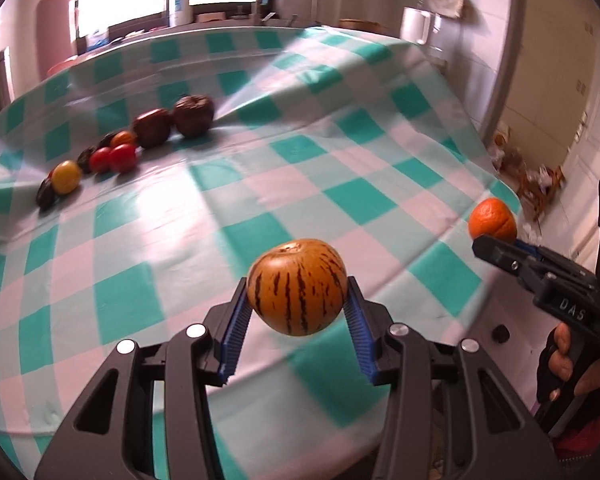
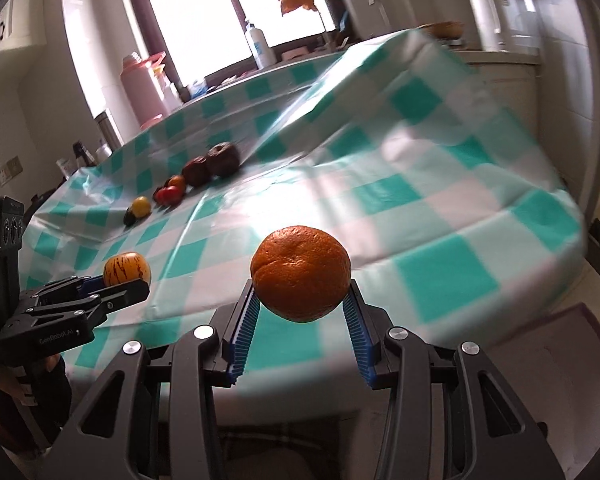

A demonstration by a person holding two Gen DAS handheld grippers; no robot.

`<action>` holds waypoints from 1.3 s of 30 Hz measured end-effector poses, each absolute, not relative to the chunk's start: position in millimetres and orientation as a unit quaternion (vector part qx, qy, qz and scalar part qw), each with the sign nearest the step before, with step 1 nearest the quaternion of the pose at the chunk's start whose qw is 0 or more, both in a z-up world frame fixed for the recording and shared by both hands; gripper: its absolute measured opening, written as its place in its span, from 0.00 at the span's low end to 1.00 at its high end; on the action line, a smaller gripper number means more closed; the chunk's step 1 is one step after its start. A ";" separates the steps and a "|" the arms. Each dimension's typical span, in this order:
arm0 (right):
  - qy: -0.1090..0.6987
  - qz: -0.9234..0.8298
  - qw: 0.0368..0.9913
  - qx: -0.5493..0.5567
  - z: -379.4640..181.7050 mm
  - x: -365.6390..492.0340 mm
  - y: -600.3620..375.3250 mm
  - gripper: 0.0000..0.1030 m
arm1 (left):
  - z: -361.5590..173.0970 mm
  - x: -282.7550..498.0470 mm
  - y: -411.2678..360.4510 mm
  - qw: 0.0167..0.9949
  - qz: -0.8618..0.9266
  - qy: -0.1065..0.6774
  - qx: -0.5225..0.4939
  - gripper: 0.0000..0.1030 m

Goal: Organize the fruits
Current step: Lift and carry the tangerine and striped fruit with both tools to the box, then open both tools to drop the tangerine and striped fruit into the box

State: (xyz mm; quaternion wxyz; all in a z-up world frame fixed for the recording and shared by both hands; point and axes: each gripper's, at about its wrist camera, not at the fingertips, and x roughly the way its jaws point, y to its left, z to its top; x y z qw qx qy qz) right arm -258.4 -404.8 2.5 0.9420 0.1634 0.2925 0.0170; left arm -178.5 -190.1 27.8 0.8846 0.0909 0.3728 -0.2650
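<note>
The left gripper point(image 1: 297, 300) is clenched on a tan fruit with dark stripes point(image 1: 297, 287), its blue ribbed pads point(image 1: 236, 332) pressing both sides and holding it clear of the table. The right gripper point(image 2: 300, 300) grasps an orange point(image 2: 301, 274) the same way, lifted above the near edge of the table. Each gripper shows in the other's view, side by side, each fruit well apart from the other. Beyond them lies a green-and-white checked tablecloth point(image 1: 340, 152). No bowl or basket holds fruit; a loose row sits straight on the cloth at the far left: two dark brownish-red fruits point(image 1: 172, 120), small red tomatoes point(image 1: 116, 158), a yellow one point(image 1: 66, 176) and some small dark pieces. A white bottle point(image 1: 179, 0) stands on the sill behind.
</note>
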 end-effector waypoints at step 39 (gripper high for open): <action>0.519 -0.195 0.795 0.244 -169.1 -306.7 -537.2 0.45 | -152.0 -264.2 -421.8 0.655 -0.441 0.463 0.403 0.46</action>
